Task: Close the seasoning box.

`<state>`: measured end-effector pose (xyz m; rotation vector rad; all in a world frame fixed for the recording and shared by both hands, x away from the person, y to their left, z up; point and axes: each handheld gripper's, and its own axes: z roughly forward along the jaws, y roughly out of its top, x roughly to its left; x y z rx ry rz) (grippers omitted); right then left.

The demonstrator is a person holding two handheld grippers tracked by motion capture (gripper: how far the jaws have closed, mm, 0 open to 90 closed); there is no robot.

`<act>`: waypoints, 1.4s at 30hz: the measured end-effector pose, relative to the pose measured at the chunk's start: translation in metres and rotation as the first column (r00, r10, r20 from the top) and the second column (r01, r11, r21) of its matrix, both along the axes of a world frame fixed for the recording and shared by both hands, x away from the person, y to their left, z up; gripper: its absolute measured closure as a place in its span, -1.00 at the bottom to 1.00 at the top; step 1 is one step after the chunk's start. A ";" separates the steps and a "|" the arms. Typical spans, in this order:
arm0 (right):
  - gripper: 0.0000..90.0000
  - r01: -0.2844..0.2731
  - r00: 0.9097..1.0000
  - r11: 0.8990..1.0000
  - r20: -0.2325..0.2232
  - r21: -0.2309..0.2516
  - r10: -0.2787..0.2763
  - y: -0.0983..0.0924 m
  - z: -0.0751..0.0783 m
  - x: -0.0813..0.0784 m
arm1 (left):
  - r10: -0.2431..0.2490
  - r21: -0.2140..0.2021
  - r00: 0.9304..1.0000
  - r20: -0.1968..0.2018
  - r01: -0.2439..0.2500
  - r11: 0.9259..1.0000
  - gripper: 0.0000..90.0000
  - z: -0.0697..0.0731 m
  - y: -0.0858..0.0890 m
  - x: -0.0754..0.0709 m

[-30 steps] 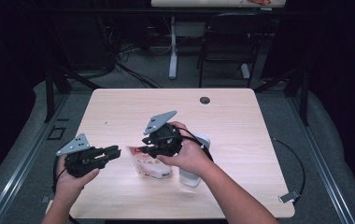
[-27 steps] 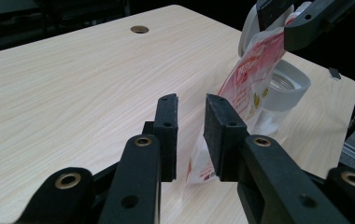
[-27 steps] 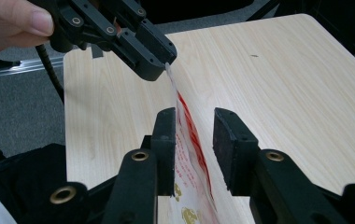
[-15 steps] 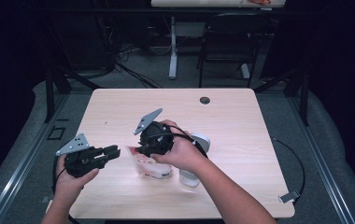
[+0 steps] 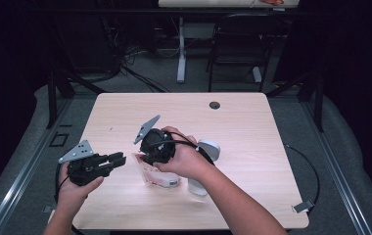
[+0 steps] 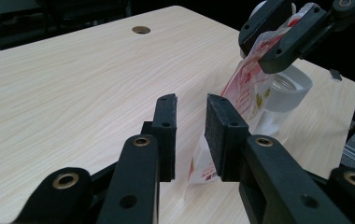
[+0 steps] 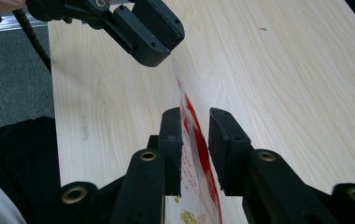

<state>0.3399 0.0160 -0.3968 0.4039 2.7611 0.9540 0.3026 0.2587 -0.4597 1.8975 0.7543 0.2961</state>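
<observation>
High view, middle of the frame: right tongs [image 5: 147,159] have been closing around the top edge of a clear plastic bag with red print [image 5: 155,175], which stands upright on the pale wooden bench [image 5: 252,127]. Left tongs [image 5: 118,160] wait empty and slightly apart, just left of it.

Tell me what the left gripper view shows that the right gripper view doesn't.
Left gripper view: a white screw-threaded container behind the pouch, the table's cable hole and the right hand-held gripper, its jaws having just been closing over the pouch's top. Right gripper view: the left hand-held gripper and grey floor. Both: the red-and-white pouch and wooden table.
</observation>
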 end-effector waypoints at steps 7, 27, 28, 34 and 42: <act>0.67 -0.005 1.000 1.000 0.000 -0.025 0.005 0.004 -0.003 0.001 | 0.001 -0.003 1.000 -0.003 -0.001 1.000 0.64 -0.001 0.000 0.000; 0.76 -0.002 1.000 0.996 -0.019 -0.086 0.000 0.012 -0.009 0.005 | 0.000 -0.003 1.000 -0.003 0.000 1.000 0.63 -0.001 0.000 0.000; 0.77 -0.004 1.000 0.996 -0.021 -0.090 0.002 0.012 -0.009 0.006 | -0.001 -0.003 1.000 -0.003 0.001 1.000 0.64 -0.001 0.000 0.000; 0.84 -0.013 0.999 0.996 -0.036 -0.086 0.010 0.012 -0.009 0.008 | -0.001 -0.001 1.000 -0.006 0.001 1.000 0.63 -0.001 0.000 0.001; 0.97 -0.041 0.998 0.995 -0.042 -0.093 0.037 0.011 -0.008 0.010 | 0.002 0.004 1.000 -0.008 -0.002 1.000 0.63 -0.002 0.001 0.001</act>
